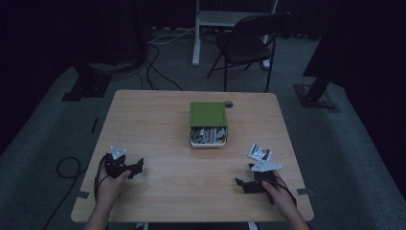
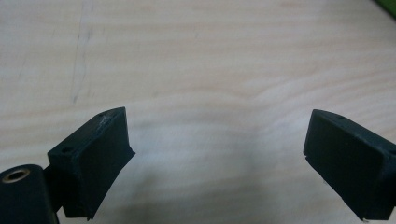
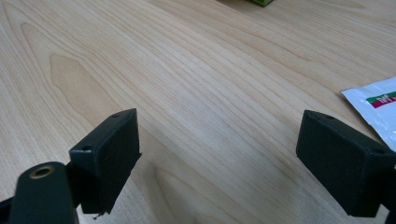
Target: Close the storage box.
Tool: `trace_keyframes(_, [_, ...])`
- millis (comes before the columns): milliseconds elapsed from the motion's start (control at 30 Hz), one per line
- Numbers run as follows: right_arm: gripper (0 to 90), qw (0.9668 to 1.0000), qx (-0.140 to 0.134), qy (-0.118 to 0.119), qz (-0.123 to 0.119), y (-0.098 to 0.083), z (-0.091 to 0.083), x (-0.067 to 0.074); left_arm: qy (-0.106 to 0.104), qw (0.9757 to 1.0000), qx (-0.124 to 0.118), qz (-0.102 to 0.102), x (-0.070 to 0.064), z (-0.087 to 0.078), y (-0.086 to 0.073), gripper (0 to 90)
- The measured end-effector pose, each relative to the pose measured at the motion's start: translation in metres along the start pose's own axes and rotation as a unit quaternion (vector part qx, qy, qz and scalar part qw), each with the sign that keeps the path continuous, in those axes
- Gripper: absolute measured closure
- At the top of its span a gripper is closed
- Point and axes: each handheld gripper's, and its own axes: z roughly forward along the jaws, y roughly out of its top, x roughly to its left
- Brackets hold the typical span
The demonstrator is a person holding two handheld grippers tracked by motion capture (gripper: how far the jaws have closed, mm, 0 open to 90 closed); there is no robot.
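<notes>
Both our grippers rest low on the pale wooden table [image 1: 158, 120], the left gripper [image 1: 123, 166] and right gripper [image 1: 257, 183] each with jaws wide apart and empty. Nearer us than the green-lidded white box of packets [image 1: 208, 123], a white printed sachet [image 1: 259, 152] lies just beside our right gripper. We judge the pickup not yet begun; next we must close on that sachet's edge.
</notes>
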Motion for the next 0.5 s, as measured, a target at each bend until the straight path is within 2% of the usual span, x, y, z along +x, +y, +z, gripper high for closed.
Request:
trace_keyframes(67, [13.5, 1.0, 0.003, 0.001, -0.001, 0.0, 0.001, 0.0, 0.001, 0.9999, 0.001, -0.01, 0.004, -0.004, -0.003, 8.1])
trace_keyframes(167, [13.7, 0.9999, 0.012, 0.007, -0.005, 0.001, 0.002, 0.0, 0.006, 0.9999, -0.003, -0.014, 0.009, -0.008, -0.006, 8.1])
trace_keyframes(333, [13.7, 0.9986, 0.041, 0.015, -0.029, 0.001, 0.005, 0.003, 0.01, 0.9998, -0.001, -0.018, 0.014, -0.015, -0.012, 8.1])
trace_keyframes(500, [13.6, 0.9987, 0.041, 0.014, -0.026, 0.001, 0.006, 0.003, 0.01, 0.9997, 0.002, -0.023, 0.019, -0.017, -0.021, 8.1])
